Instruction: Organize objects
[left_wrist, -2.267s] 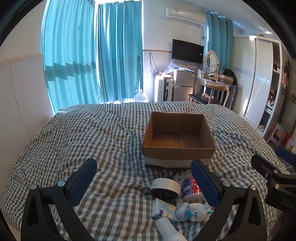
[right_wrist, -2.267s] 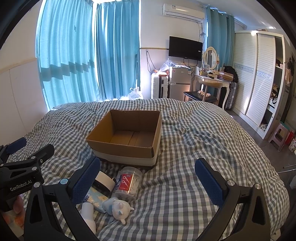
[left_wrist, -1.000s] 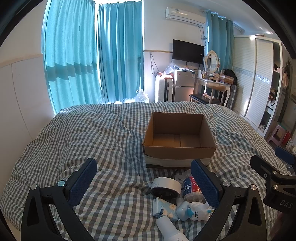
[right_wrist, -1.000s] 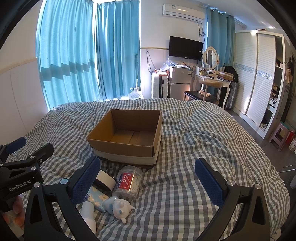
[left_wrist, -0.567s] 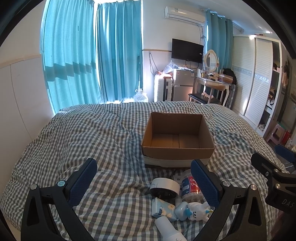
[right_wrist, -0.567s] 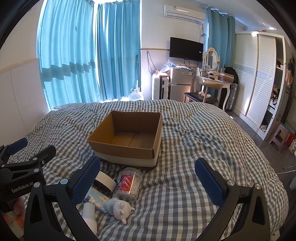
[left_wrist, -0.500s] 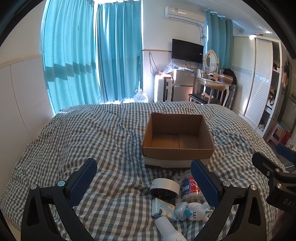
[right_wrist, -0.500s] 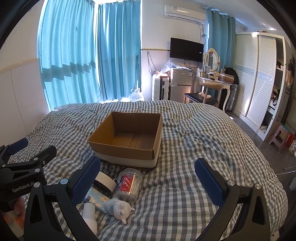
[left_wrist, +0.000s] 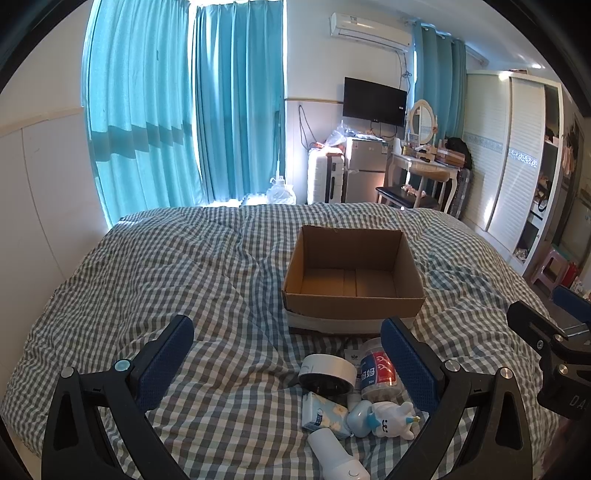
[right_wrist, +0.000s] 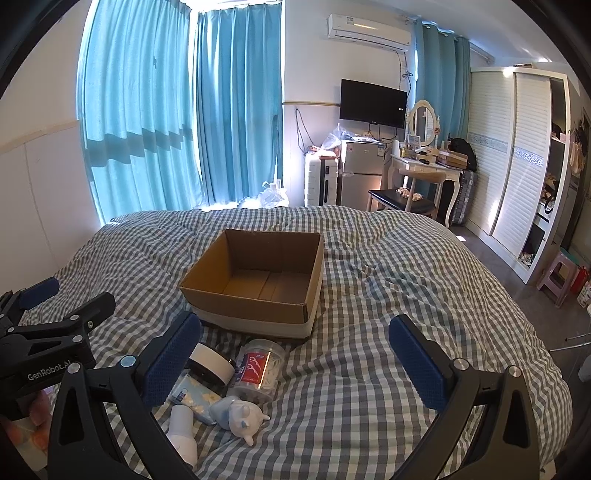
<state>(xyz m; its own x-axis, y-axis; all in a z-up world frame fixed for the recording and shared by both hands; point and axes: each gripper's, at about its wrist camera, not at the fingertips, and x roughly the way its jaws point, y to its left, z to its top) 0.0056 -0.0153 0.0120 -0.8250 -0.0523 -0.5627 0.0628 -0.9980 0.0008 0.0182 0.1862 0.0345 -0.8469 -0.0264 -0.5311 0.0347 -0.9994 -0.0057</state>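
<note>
I held both the left gripper (left_wrist: 286, 360) and right gripper (right_wrist: 295, 360) spread wide and empty above the bed (left_wrist: 184, 266), since the clutter (left_wrist: 354, 391) lay just before the empty box (left_wrist: 352, 273).

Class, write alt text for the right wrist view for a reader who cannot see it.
An empty cardboard box sits open on a checked bedspread, with a tape roll, a clear jar, a small packet and a white toy clustered before it. The right gripper is open, holding nothing.
</note>
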